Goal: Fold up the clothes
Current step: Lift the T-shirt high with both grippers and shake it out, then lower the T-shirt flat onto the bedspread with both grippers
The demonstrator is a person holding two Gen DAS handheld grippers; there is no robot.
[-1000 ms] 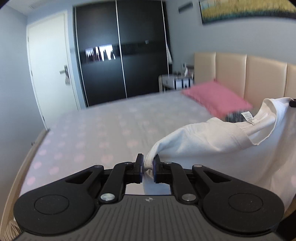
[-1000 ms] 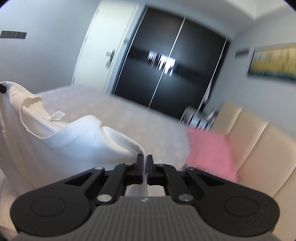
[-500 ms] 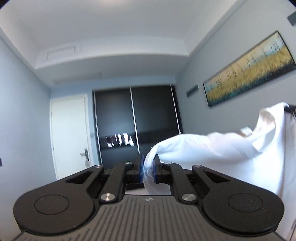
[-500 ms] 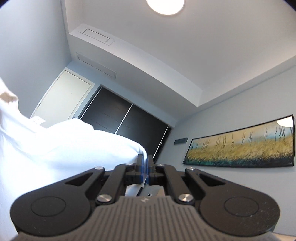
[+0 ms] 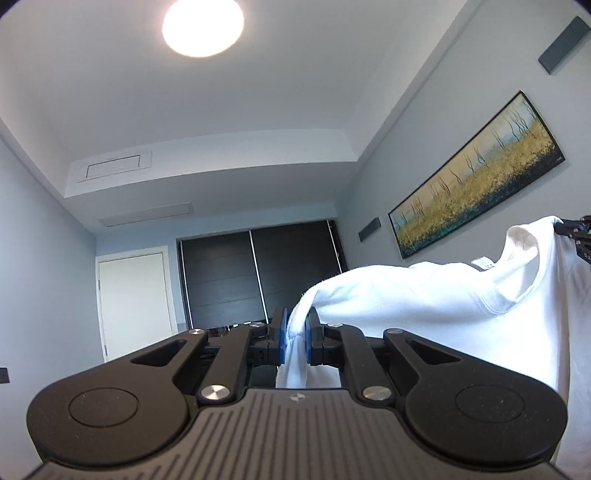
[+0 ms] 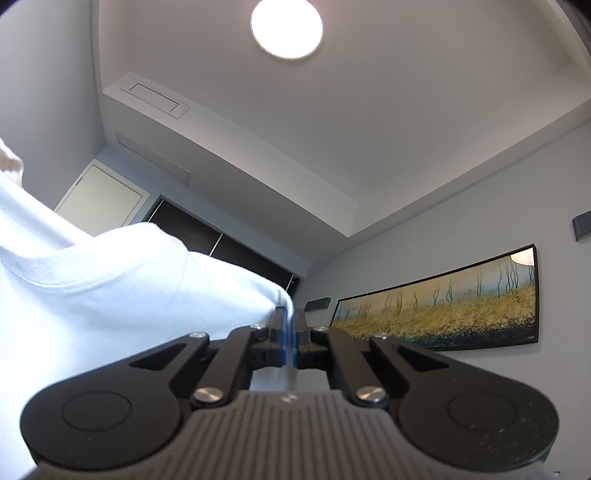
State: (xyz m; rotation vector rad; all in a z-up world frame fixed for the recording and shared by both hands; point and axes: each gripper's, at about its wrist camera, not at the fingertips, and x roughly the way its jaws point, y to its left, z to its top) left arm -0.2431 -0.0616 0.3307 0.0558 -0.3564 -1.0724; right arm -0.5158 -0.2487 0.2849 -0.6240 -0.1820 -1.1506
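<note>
in lower centre of left wrist view, left gripper [image 5: 295, 338] pinching edge of white t-shirt [image 5: 424, 295]; cloth stretching to right frame edge, collar upper right. painting [image 5: 476, 177] above.

in lower centre of right wrist view, right gripper [image 6: 290, 338] pressed on white t-shirt [image 6: 110, 280] corner; cloth filling left. ceiling lamp [image 6: 286, 26] top centre.

White shirt [image 5: 424, 306]: soft knit cotton-like cloth, matt, ribbed collar, stitched seams. Left gripper [image 5: 295, 334]: matt black plastic, finely speckled; blue rubbery pads [image 5: 282, 334]; bright metal pivot screws; ribbed grey housing. Right gripper [image 6: 290, 332]: same finish. Wardrobe [image 5: 258, 277]: dark wood-look panels, satin sheen. Painting [image 5: 476, 177]: slightly glossy surface, thin black frame. Ceiling [image 5: 258, 103]: smooth matt paint.
</note>
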